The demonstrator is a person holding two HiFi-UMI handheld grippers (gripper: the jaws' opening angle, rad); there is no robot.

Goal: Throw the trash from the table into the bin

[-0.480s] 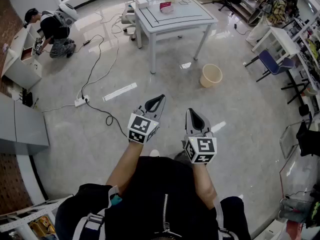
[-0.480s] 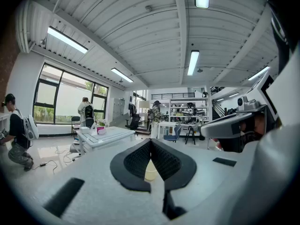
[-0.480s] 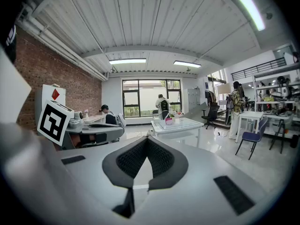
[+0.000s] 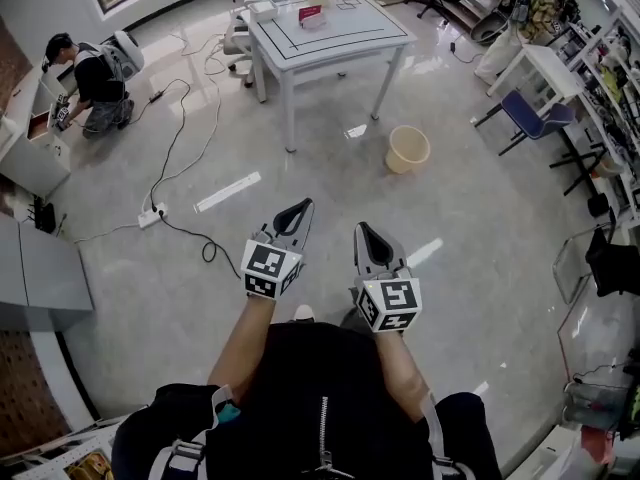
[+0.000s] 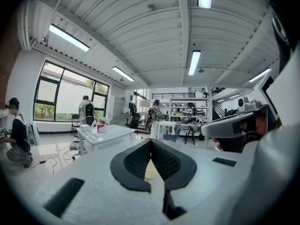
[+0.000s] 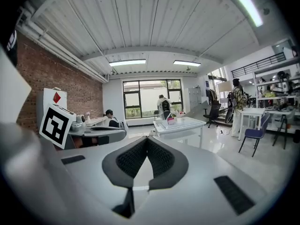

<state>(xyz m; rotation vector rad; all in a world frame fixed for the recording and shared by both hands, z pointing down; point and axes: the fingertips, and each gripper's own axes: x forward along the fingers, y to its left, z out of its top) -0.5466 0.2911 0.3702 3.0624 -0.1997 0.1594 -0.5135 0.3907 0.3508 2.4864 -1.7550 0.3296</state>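
Grey tiled floor [image 4: 300, 228] fills most of the head view. White table [image 4: 345, 33] stands at top ctr, well apart from both grippers. Person in dark top [image 4: 95, 73] crouches at a low white cabinet [image 4: 30, 143], upper left. Blue chair [image 4: 530, 118] sits upper right, by a white desk [image 4: 555, 73]. Pale yellow bin [image 4: 407, 149] stands on the floor just below-right of the table, right of ctr, open top up.

Left gripper [image 4: 300, 206] and right gripper [image 4: 362, 230] sit side by side at mid-frame, apart, both aimed up-frame toward table and bin. In the left gripper view the left gripper [image 5: 151, 142] has tips together w/ nothing held; the bin [image 5: 150, 170] shows through the slot btwn the pads. In the right gripper view the right gripper [image 6: 146, 139] is likewise closed and empty.

Trash on the table's far end: pink box [image 4: 310, 13] and a white item [image 4: 262, 8], top ctr. Black cable [image 4: 185, 133] runs across the floor to a white power strip [image 4: 151, 215], left of ctr.
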